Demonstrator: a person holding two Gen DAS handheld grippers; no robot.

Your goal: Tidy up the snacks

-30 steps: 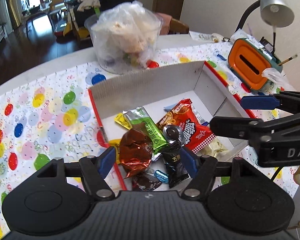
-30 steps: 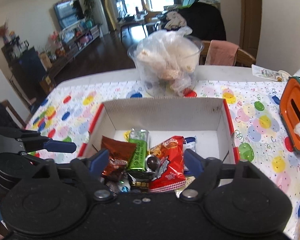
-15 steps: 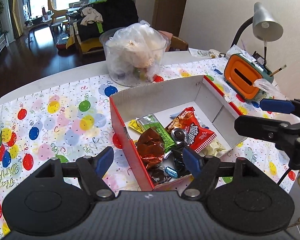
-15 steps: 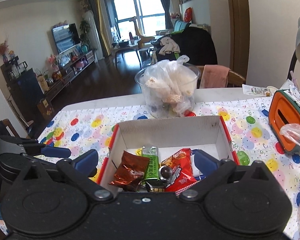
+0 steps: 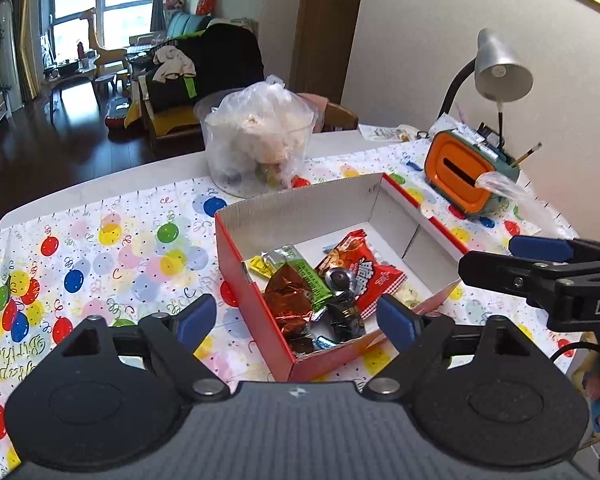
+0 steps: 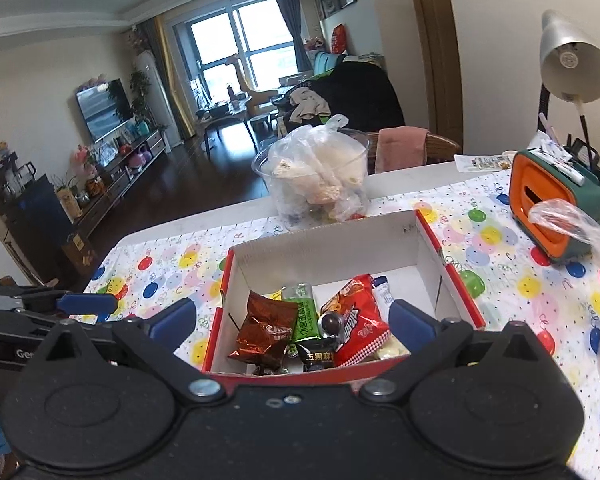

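A red and white cardboard box (image 5: 300,208) stands on the balloon tablecloth. A heap of snacks fills its near end: a brown foil packet (image 5: 290,300), a green bar (image 5: 306,270), a red packet (image 5: 360,268) and a black packet (image 5: 346,316). My left gripper (image 5: 296,318) hovers above and short of the box's near corner. Its jaws are opening and nothing is pressed between them. My right gripper (image 6: 292,320) hangs open over the box's (image 6: 324,248) near wall, above the brown packet (image 6: 266,332) and red packet (image 6: 358,324), holding nothing.
A clear tub (image 5: 260,148) lined with a plastic bag of food stands behind the box. An orange and teal holder (image 5: 460,176) and a desk lamp (image 5: 500,68) are at the back right. A loose plastic bag (image 6: 572,224) lies by the holder.
Both grippers have drawn back and up from the snack heap, and their jaws have spread wider. The snacks lie as before in the box.
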